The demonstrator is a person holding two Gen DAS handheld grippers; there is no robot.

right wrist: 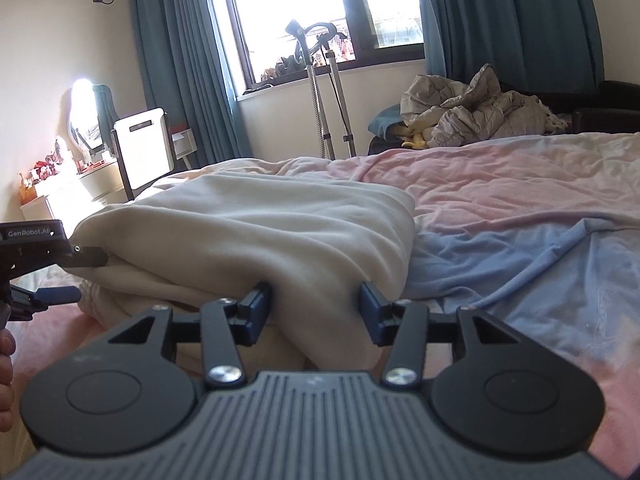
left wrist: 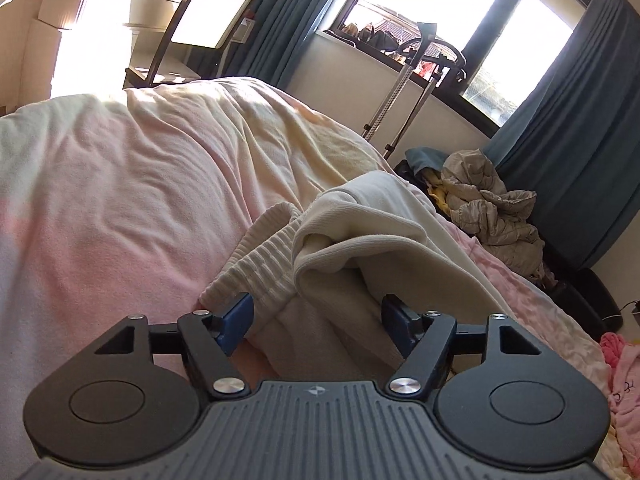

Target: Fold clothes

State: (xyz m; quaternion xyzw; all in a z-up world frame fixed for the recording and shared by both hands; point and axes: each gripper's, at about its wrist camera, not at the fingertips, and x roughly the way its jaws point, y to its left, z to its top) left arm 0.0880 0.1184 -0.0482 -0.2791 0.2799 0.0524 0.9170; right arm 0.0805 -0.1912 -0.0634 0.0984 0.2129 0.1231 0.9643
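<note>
Right now, in the left wrist view, the left hand-held gripper point(left wrist: 317, 322) has its two blue pads wide apart. A cream garment point(left wrist: 340, 236) lies between them, its ribbed edge bunched up on the near part of the bed point(left wrist: 112, 184). The pads do not seem to squeeze the cloth. The bed has a pink and cream cover. Far off on the right, a grey crumpled quilt point(left wrist: 486, 204) sits in a heap below a window point(left wrist: 444, 8) with blue curtains point(left wrist: 576, 128). A little pile of pink clothes point(left wrist: 622, 384) lies at the right edge.

Next, in the right wrist view, the right hand-held gripper point(right wrist: 316, 308) also has its blue pads apart. A fold of the same cream garment point(right wrist: 256, 224) sits between them, and the left pad touches the cloth. I cannot tell if the right pad does. The garment lies folded over in a thick bundle on the near left part of the bed point(right wrist: 500, 184). On the far left, the other hand-held gripper point(right wrist: 60, 276) reaches in at the bundle's left end, with fingers point(right wrist: 6, 364) of a hand below it. A light blue cloth point(right wrist: 512, 264) lies flat on the bed, right of the garment.
</note>
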